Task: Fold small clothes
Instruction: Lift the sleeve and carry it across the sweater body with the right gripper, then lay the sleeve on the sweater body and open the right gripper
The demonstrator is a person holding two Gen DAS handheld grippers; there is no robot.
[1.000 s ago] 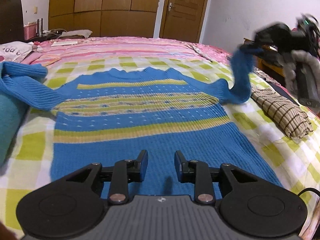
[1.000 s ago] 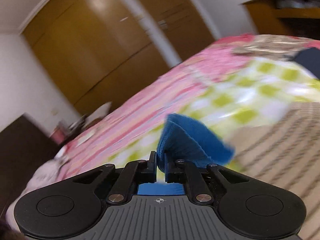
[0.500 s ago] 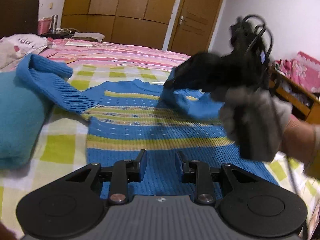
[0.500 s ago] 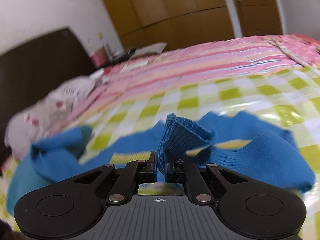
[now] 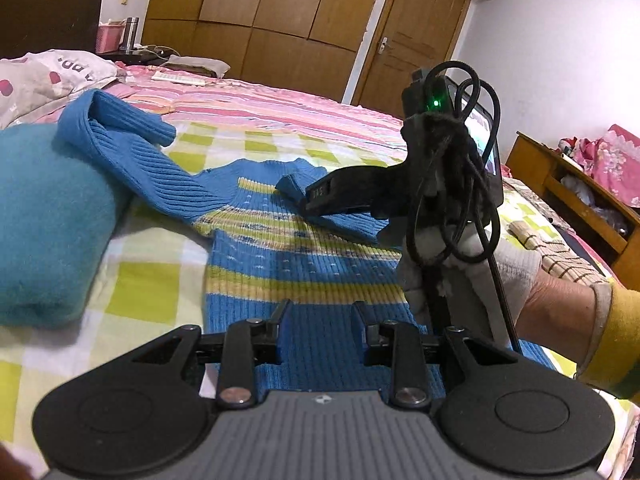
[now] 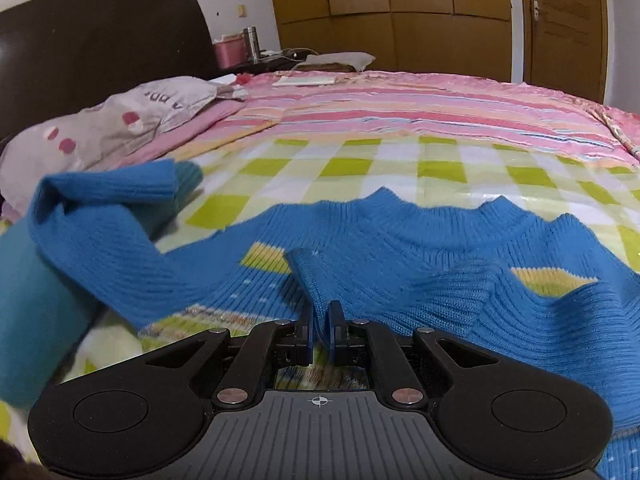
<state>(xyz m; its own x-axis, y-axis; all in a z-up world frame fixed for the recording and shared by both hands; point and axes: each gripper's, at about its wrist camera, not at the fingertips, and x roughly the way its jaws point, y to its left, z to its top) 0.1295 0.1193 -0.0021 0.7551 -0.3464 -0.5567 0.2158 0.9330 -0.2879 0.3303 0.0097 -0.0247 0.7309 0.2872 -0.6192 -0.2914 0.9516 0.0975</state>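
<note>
1. The sweater (image 5: pixel 304 264) lies flat on the checked bedspread (image 5: pixel 152 300), neck toward the far side.
2. The right gripper (image 6: pixel 319 326) pinches the cuff (image 6: pixel 308 276) of 1 sleeve, its jaws nearly together on the knit, and the sleeve is drawn across the sweater's chest.
3. The left wrist view alone shows that gripper from the side, with a gloved hand (image 5: pixel 472 264) on its handle (a cable loops beside it) and the cuff sticking out past the fingertips.
4. The left gripper (image 5: pixel 319 334) stands partly open over the sweater's lower part, nothing between its jaws.
5. The other sleeve (image 6: pixel 100 232) drapes over a teal pillow (image 5: pixel 44 216) at the left; both views show it.
</note>
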